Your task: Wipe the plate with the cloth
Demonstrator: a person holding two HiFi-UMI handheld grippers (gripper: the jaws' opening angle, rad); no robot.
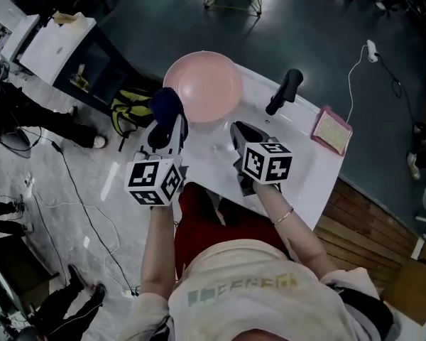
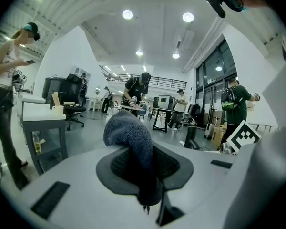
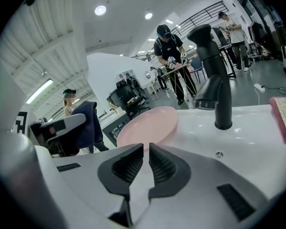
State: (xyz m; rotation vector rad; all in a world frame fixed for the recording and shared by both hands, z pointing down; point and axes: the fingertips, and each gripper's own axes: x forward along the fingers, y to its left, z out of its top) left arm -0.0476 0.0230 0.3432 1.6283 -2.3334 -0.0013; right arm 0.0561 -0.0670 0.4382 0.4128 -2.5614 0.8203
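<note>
The left gripper (image 1: 168, 129) has its jaws clamped on the dark cloth (image 2: 132, 140), which bunches up above them. The right gripper (image 3: 145, 162) is empty, its jaws drawn almost together with only a slit between. The pink plate (image 1: 202, 85) sits at the far left corner of the bench (image 1: 302, 172), and the cloth hangs by its near left rim; I can't tell if they touch.

To wipe well, I'd say lay the bunched end flat on the plate and press lightly, sweeping inward from the rim. The plate is close to the bench edge, so a hard push outward could slide it off. The tap (image 1: 285, 89) stands just right of the plate. Bare bench lies nearer the person, with the sponge (image 1: 331, 130) well apart.
</note>
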